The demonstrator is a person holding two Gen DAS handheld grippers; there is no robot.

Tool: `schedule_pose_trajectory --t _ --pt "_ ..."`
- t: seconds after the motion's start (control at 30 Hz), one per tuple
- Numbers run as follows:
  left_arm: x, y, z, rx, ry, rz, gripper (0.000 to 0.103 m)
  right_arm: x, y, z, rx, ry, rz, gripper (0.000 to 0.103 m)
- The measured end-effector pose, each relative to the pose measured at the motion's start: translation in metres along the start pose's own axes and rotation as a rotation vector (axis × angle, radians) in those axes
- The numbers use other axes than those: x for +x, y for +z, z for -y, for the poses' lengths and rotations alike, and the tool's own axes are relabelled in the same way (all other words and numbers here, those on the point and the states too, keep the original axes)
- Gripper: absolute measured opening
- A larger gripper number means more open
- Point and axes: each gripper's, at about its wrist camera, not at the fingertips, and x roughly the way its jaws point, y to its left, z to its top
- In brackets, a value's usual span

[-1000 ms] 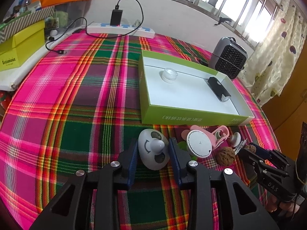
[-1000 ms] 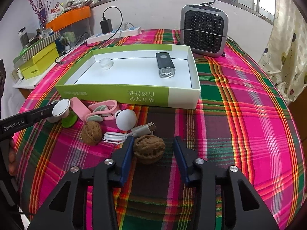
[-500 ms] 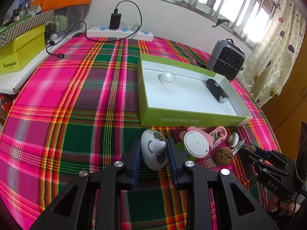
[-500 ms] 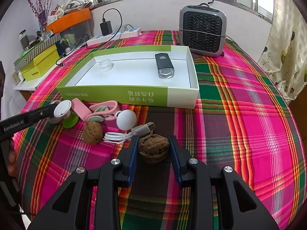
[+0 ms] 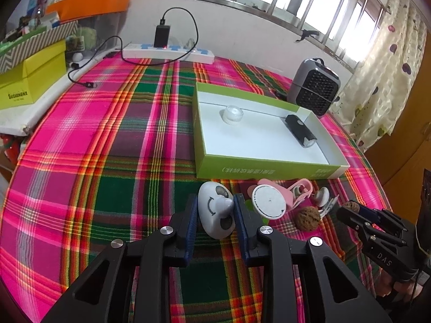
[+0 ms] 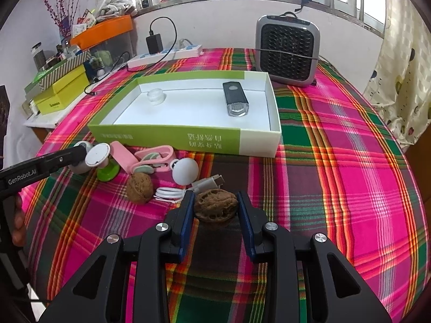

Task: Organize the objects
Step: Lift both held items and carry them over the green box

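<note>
My left gripper (image 5: 215,202) is shut on a grey egg-shaped toy with a face (image 5: 216,212), held just above the plaid cloth. My right gripper (image 6: 215,197) is shut on a walnut (image 6: 215,206). The green box (image 5: 265,168) with a white floor holds a small clear jar (image 5: 232,114) and a black bike light (image 5: 299,130); it also shows in the right wrist view (image 6: 167,137). In front of the box lie a second walnut (image 6: 139,187), a white ball (image 6: 185,170), a white cable (image 6: 168,194), a pink clip (image 6: 153,158) and a round white disc on a green base (image 6: 98,156).
A grey fan heater (image 6: 287,51) stands behind the box. A white power strip (image 5: 168,52) with a black charger lies at the table's back edge. Yellow boxes (image 5: 32,80) and an orange tray (image 5: 91,2) stand on a shelf to the left.
Both grippers closed: the left onto the grey toy, the right onto the walnut. Both have lifted slightly with their objects.
</note>
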Motion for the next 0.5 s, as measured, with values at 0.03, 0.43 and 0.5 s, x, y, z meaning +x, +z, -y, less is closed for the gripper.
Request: schedule_pose_trajectory --t 0.03,0.43,0.5 --pt "-0.002 0.001 0.001 0.002 -0.002 0.003 0.024 -0.002 0.001 0.0 0.0 0.0 0.005 0.033" --pt "-0.015 0.019 0.011 0.025 -0.016 0.039 0.024 -0.015 0.024 -0.002 -0.018 0.017 0.057 0.033" --pt "-0.014 0.024 0.012 0.027 -0.018 0.041 0.024 -0.016 0.029 -0.003 -0.022 0.024 0.066 0.033"
